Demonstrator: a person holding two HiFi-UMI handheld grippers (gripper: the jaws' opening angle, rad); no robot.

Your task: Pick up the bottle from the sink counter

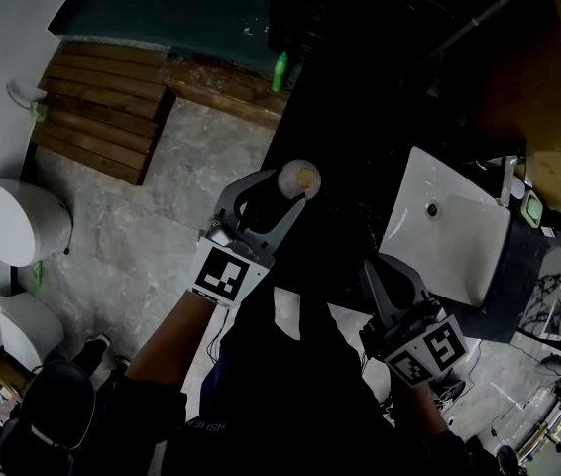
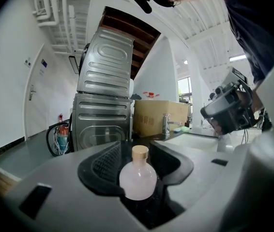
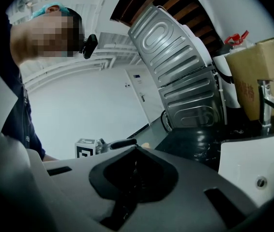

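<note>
the small pink bottle [image 2: 138,179] stands on the dark counter [image 1: 350,147], left of the sink [image 1: 459,236], between the left gripper's [image 1: 288,184] spread jaws, unpinched. close squarely on its round belly, then lift straight. the right gripper's [image 3: 133,149] jaws are pressed together, empty.

No text can be read with certainty. The cardboard box [image 2: 156,117] on the tabletop carries faint reddish print, too blurred to make out. A small blue sign [image 2: 43,64] on the wall beside the door is too small. Pale letters on the person's dark clothing [image 1: 204,427] are perhaps "HSH". The square markers [image 1: 223,274] show only patterns.
</note>
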